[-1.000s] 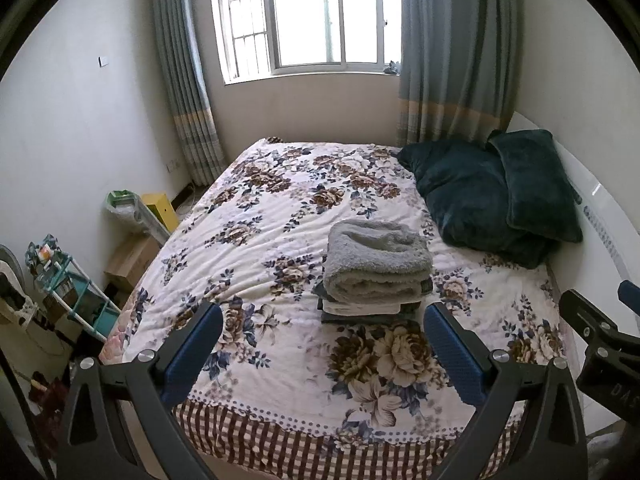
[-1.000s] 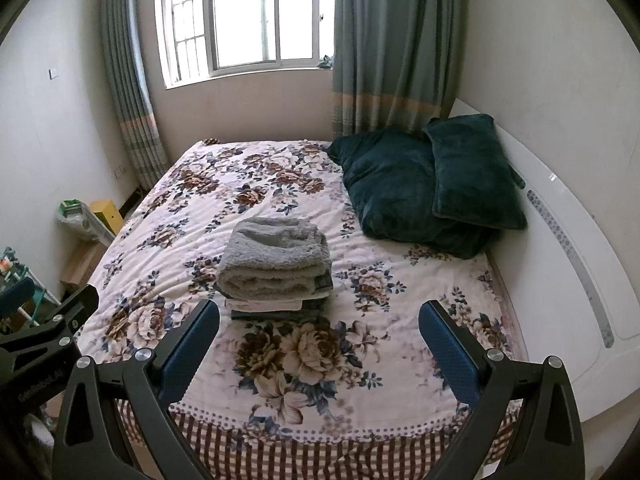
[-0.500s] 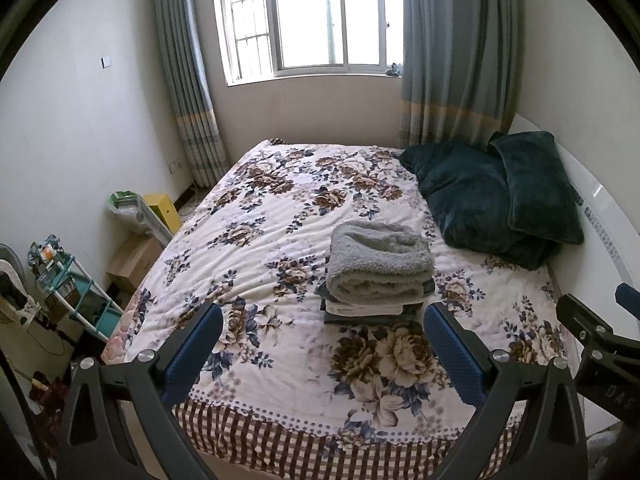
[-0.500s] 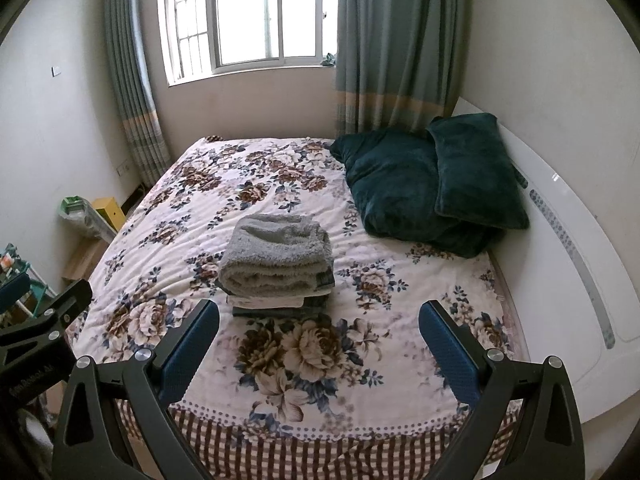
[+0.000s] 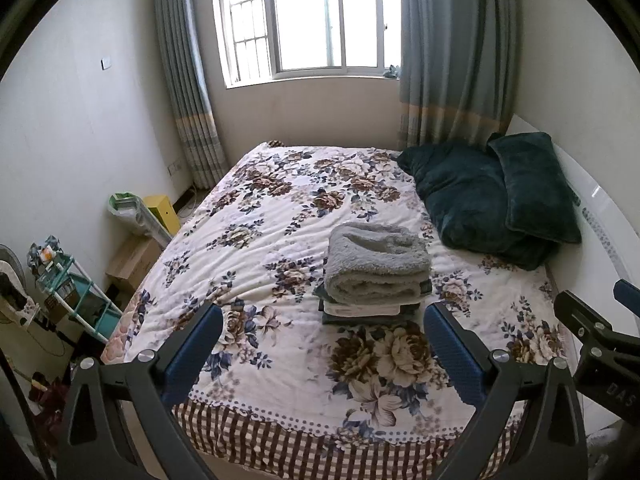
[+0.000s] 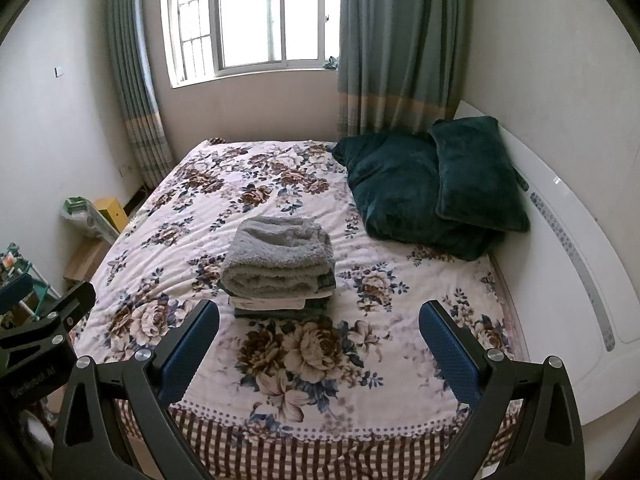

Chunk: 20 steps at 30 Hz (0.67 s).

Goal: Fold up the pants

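A stack of folded clothes lies in the middle of the floral bed (image 5: 280, 240) (image 6: 200, 216). On top is a thick grey fleece garment (image 5: 376, 264) (image 6: 280, 256); under it are thin white and dark folded pieces (image 5: 360, 314) (image 6: 276, 306). My left gripper (image 5: 320, 344) is open and empty, held above the bed's near edge, short of the stack. My right gripper (image 6: 320, 340) is open and empty too, at about the same distance from the stack. Each gripper's body shows at the edge of the other's view.
Two dark green pillows (image 5: 492, 200) (image 6: 436, 188) lie against the white headboard (image 6: 568, 264) at the right. Left of the bed are a yellow box (image 5: 162, 212), a cardboard box (image 5: 132, 260) and a teal rack (image 5: 68, 296). A curtained window is behind.
Both views have shifted only slightly; the grippers stay open and the stack has not moved.
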### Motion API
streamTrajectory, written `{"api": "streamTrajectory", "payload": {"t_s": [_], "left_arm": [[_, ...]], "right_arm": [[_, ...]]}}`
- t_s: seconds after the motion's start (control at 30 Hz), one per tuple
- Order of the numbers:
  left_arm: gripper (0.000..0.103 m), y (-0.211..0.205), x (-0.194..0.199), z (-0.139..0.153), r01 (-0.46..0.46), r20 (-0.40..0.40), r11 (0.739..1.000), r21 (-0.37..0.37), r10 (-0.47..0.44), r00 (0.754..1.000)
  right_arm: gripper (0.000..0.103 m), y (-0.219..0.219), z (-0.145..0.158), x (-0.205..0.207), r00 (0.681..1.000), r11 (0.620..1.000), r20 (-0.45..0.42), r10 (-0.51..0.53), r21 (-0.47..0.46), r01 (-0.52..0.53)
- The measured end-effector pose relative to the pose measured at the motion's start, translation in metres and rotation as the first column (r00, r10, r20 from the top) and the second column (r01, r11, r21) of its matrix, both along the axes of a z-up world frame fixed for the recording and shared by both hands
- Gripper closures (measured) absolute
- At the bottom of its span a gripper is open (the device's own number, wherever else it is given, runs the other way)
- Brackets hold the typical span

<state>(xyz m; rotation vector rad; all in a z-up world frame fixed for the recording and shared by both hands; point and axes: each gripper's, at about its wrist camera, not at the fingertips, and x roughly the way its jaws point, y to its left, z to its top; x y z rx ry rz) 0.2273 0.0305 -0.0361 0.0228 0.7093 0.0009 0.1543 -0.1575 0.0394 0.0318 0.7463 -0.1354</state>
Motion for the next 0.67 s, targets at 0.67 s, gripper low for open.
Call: {"api": "streamTrajectory", "payload": {"t_s": [0.67], "left_arm": [[0.000, -0.003, -0.010, 0.005, -0.011, 0.018, 1.000, -0.016, 0.011, 1.000]], "right_arm": [[0.001, 0.004, 0.002, -0.001, 1.000, 1.000, 0.004, 0.004, 0.000, -0.004]]}}
